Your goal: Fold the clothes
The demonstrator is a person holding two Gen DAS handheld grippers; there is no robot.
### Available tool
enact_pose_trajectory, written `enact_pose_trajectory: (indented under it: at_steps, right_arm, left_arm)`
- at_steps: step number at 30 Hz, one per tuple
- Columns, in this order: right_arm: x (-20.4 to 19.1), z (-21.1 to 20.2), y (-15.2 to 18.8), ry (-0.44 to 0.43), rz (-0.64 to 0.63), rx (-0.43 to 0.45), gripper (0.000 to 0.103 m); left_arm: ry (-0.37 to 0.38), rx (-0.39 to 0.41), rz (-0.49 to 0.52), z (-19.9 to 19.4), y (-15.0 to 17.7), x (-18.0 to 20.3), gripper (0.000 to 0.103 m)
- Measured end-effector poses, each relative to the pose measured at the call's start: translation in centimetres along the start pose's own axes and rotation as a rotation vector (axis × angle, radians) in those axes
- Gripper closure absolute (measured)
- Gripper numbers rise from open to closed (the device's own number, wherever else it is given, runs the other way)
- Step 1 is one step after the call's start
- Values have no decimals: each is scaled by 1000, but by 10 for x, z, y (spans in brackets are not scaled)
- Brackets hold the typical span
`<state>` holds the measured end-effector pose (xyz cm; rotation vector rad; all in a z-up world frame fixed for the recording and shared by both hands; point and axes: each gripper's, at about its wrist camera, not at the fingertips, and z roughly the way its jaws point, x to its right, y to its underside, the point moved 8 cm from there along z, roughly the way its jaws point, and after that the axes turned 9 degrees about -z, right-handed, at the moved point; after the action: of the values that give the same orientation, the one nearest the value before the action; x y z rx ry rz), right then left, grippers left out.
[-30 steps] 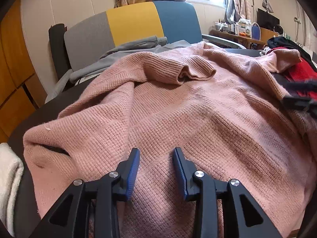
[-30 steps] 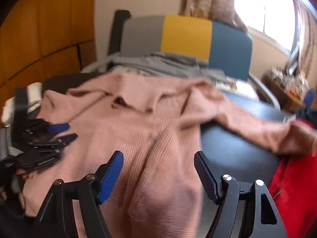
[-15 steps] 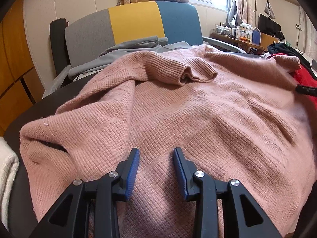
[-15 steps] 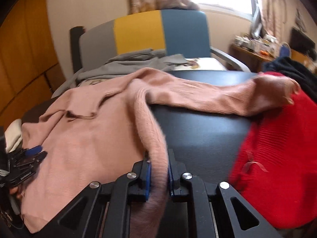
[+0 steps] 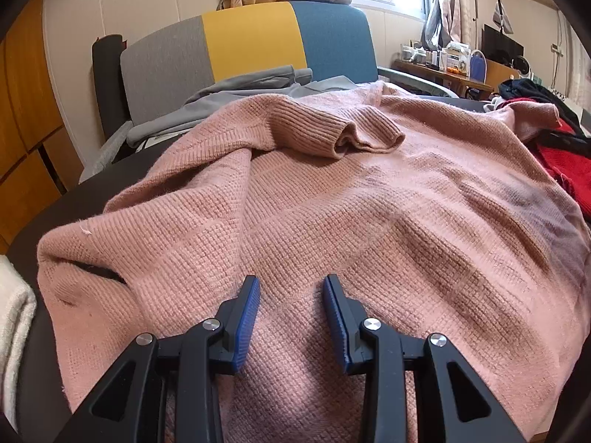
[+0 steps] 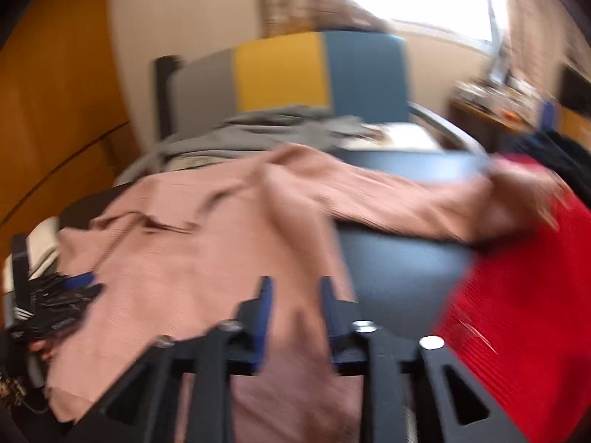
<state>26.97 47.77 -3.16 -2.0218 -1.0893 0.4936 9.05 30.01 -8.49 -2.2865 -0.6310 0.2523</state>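
Observation:
A pink knit sweater (image 5: 332, 192) lies spread over a dark table, its ribbed collar (image 5: 332, 129) bunched at the far side. My left gripper (image 5: 291, 288) is open and rests low over the sweater's near part, holding nothing. In the blurred right wrist view the sweater (image 6: 207, 258) covers the table's left half and one sleeve (image 6: 406, 203) stretches right. My right gripper (image 6: 295, 291) is partly open over the sweater's right edge, with the cloth between its jaws but not pinched. The left gripper (image 6: 70, 288) shows at the far left.
A red garment (image 6: 524, 313) lies on the right of the dark table (image 6: 399, 265), with dark clothes (image 5: 532, 88) behind it. A grey, yellow and blue chair (image 5: 251, 44) with grey clothes (image 5: 236, 92) stands behind. A white cloth (image 5: 14, 313) lies at the left.
My right gripper closed on the sweater's right edge half a second ago and has now opened, letting it go. The left gripper has stayed open and drifted slightly forward.

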Motion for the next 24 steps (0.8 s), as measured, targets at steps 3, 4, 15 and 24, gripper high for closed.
enact_pose_trajectory:
  at_steps: [3, 4, 15, 24]
  right_arm:
    - [-34, 39, -12, -26, -148, -49, 62]
    - [-39, 55, -14, -10, -195, -72, 62]
    - [24, 73, 30, 167, -58, -213, 51]
    - [26, 58, 45, 229, -39, -188, 42]
  left_arm:
    - [3, -3, 0, -1, 0, 0, 67]
    - [11, -6, -6, -1, 0, -1, 67]
    - [84, -36, -13, 10, -9, 1, 66]
    - [133, 39, -168, -44, -15, -43, 67]
